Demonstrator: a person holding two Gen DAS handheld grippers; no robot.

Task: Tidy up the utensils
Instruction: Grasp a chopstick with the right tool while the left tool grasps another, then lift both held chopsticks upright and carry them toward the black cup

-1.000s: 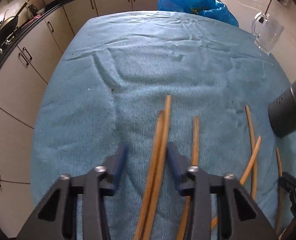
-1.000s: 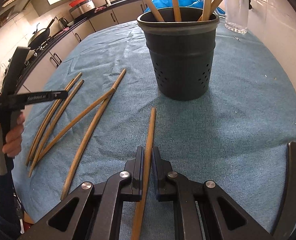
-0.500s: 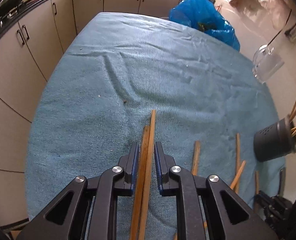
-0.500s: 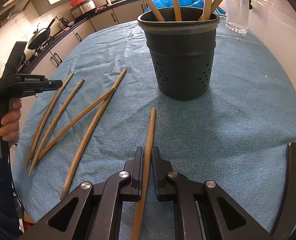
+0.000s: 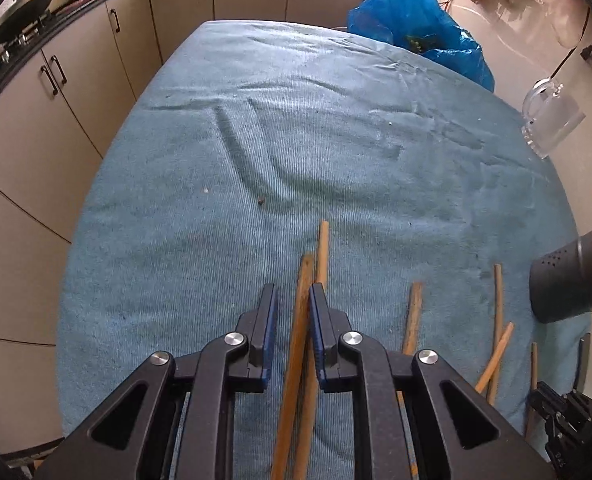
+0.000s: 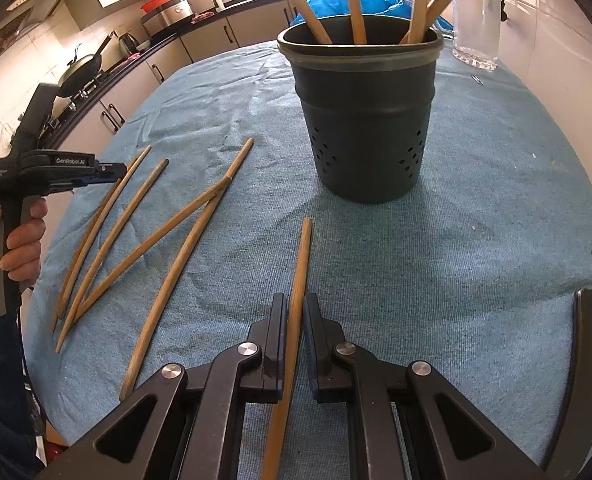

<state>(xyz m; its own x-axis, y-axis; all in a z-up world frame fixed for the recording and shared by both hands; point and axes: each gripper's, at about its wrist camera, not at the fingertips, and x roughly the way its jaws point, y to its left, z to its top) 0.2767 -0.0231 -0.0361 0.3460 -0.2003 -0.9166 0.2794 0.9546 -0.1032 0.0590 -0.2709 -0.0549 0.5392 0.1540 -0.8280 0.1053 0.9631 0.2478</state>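
Observation:
My left gripper [image 5: 292, 290] has its jaws drawn in narrow on a pair of thin wooden sticks [image 5: 301, 328], which run up through the gap against the right pad. One of the pair slips behind the right fingertip. Seen from the right wrist, the left gripper [image 6: 110, 172] is at the table's left edge, in a person's hand [image 6: 20, 240]. My right gripper [image 6: 294, 300] is shut on a single wooden stick [image 6: 302, 264] that points toward the dark perforated holder [image 6: 366, 132]. Several sticks [image 6: 354, 4] stand in the holder.
Three more sticks [image 6: 184, 256] lie loose on the blue cloth [image 6: 476, 220] between the two grippers, two of them crossed. A glass mug [image 5: 550, 120] stands at the far right edge and a blue plastic bag [image 5: 416, 28] at the back. Kitchen cabinets line the left.
The left jaws have closed in from wide apart to a narrow gap around the pair of sticks, and the left hand has rolled and shifted a little. The right gripper and its stick have stayed put.

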